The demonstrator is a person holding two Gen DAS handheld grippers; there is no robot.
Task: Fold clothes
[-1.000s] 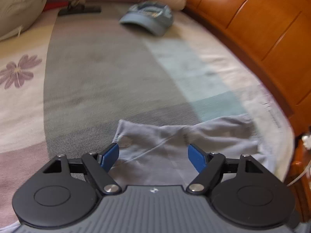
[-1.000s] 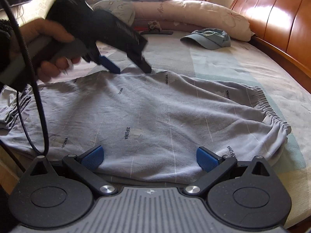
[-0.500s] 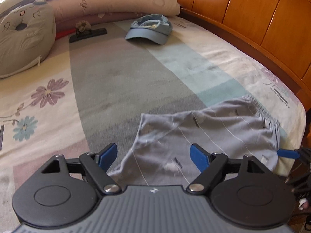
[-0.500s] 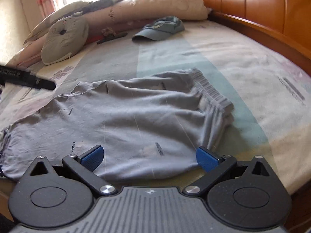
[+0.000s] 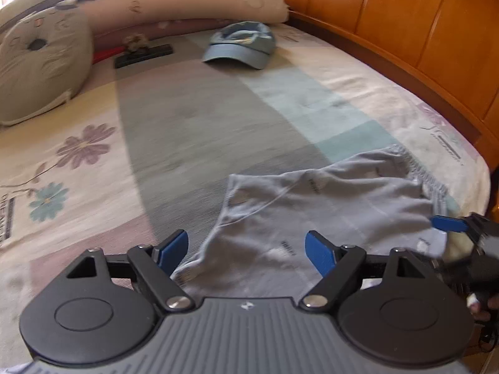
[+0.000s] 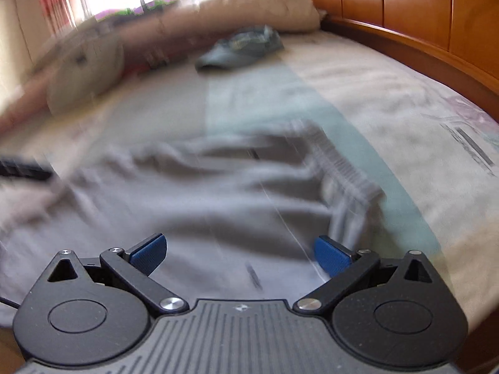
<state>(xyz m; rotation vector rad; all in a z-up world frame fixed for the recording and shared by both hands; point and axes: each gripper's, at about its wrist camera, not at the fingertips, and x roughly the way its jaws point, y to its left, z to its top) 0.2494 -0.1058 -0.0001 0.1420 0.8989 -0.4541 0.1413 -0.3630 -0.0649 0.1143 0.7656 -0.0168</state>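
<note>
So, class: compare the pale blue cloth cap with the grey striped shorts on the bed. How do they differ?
The pale blue cloth cap sits far up the bed near the long pillow; the grey striped shorts lie at the near edge, under both grippers. The cap holds a domed shape with a brim; the shorts lie flat and creased. The cap looks smaller. Both are fabric and rest on the patterned bedspread.

Both wrist cameras look steeply down, close over the bed. Both views share the grey shorts and the cap.
</note>
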